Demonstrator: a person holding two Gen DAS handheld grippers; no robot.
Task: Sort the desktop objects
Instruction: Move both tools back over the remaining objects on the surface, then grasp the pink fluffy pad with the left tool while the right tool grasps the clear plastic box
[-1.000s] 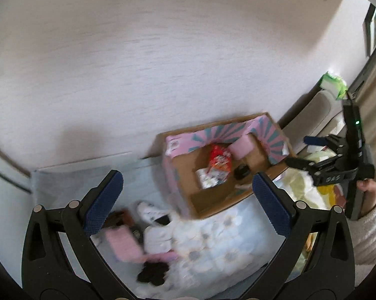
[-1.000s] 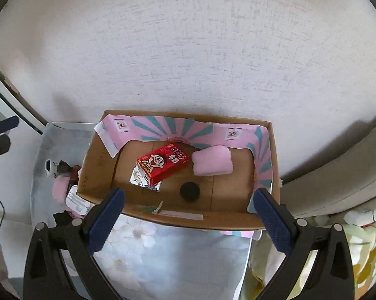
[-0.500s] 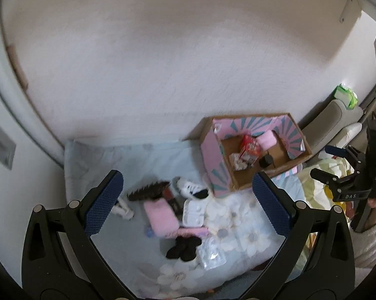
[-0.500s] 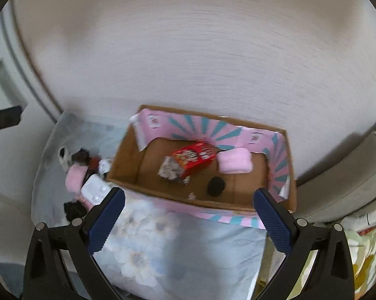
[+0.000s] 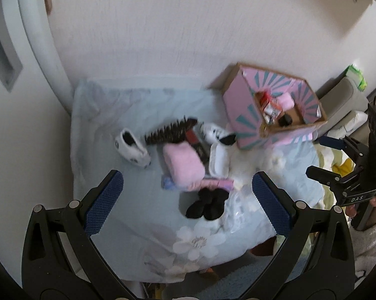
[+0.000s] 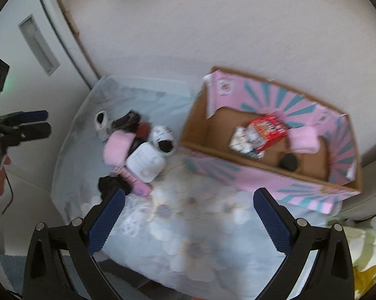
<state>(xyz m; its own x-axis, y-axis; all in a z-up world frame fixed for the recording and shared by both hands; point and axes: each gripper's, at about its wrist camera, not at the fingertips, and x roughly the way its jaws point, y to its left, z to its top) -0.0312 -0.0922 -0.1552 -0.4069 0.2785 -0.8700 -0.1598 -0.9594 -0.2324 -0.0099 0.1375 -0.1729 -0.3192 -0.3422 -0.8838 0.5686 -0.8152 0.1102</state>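
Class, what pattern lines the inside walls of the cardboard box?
Pink with teal sunburst rays on the box walls; clearest in the right wrist view.

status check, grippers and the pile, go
Left gripper open, empty, above the pile. Right gripper open, empty. Cardboard box part filled; hairbrush, pink cloth, black socks unsorted. Nothing blocking.

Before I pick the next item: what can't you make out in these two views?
- Red snack box: print blurred in both views.
- Dark item under the pink towel and hairbrush: mostly covered in the left view, unidentifiable.
- Black bundle: partly behind the right gripper's finger in the right view.
- Black round object in the cardboard box: too blurred to identify.
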